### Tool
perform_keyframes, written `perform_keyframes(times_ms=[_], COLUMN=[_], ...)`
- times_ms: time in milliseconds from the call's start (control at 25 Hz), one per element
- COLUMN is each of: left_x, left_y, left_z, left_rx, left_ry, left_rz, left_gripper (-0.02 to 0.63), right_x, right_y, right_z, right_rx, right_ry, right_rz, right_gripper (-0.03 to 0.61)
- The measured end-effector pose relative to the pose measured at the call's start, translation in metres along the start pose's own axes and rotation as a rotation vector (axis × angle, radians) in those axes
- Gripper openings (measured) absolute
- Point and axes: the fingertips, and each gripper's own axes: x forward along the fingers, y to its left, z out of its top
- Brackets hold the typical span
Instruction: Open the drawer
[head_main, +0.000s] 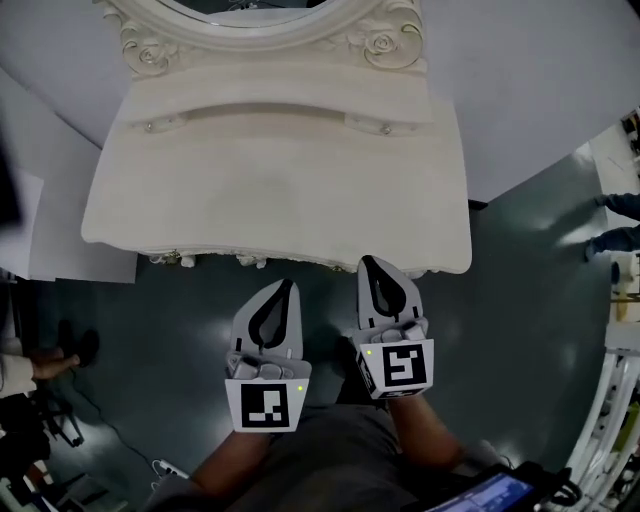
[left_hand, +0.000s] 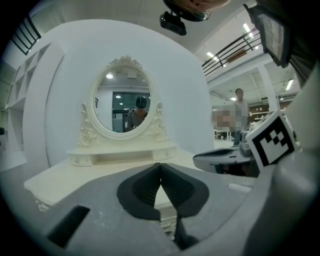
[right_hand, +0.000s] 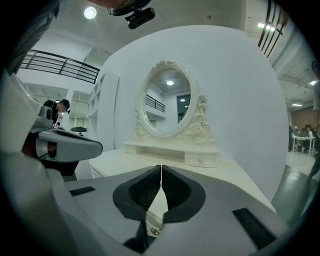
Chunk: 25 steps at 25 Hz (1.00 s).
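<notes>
**A:** The white bench (head_main: 270, 190) filled the head view, dead ahead of both claws, with its oval mirror (right_hand: 169, 102) on the far side, well beyond their tips.

**B:** And the drawer?

**A:** I took it to be the one under the bench top. The drawer (right_hand: 152, 224) lay ahead of the right claw (head_main: 366, 262) and just below its tip. Its long axis ran side to side, square across the line the claws pointed along.

**B:** Which claw was closer?

**A:** The right one. Its tip sat at the bench's front edge, while the left claw (head_main: 289, 286) was just short of it, beside and a little behind. Both were clenched tight, pads together, with nothing between them.

**B:** So they'd need to open before any grab.

**A:** That was my read.

**B:** Anything hard to see?

**A:** Plenty. From above, the overhanging top hid the drawer's face. Only the right gripper view caught a sliver of it below the jaws, with a small metal pull (right_hand: 155, 230) there. The raised shelf, farther ahead of the claws, carried little drawers too, one showing a knob (head_main: 385, 128). I couldn't tell for sure which drawer was meant.
</notes>
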Motion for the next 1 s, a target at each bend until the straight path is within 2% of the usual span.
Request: perform_keyframes(times_ms=[80, 240, 440, 640, 1000], left_x=[0.004, 0.011, 0.006, 0.008, 0.002], left_y=[0.009, 0.02, 0.018, 0.008, -0.007], left_z=[-0.013, -0.039, -0.085, -0.129, -0.142], left_rx=[-0.02, 0.018, -0.025, -0.037, -0.042], left_ry=[0.016, 0.053, 0.126, 0.162, 0.172], left_rz=[-0.013, -0.05, -0.089, -0.134, -0.159], left_gripper=[0.015, 0.015, 0.015, 0.015, 0.015], right_x=[0.007, 0.014, 0.006, 0.006, -0.004], right_y=[0.003, 0.016, 0.028, 0.027, 0.02], right_z=[-0.011, -0.045, -0.1, -0.148, -0.173], right_rx=[0.009, 0.015, 0.055, 0.076, 0.093], right_ry=[0.015, 0.07, 0.16, 0.195, 0.227], right_rz=[-0.016, -0.021, -0.057, -0.088, -0.119], right_gripper=[0.014, 0.014, 0.014, 0.015, 0.015])
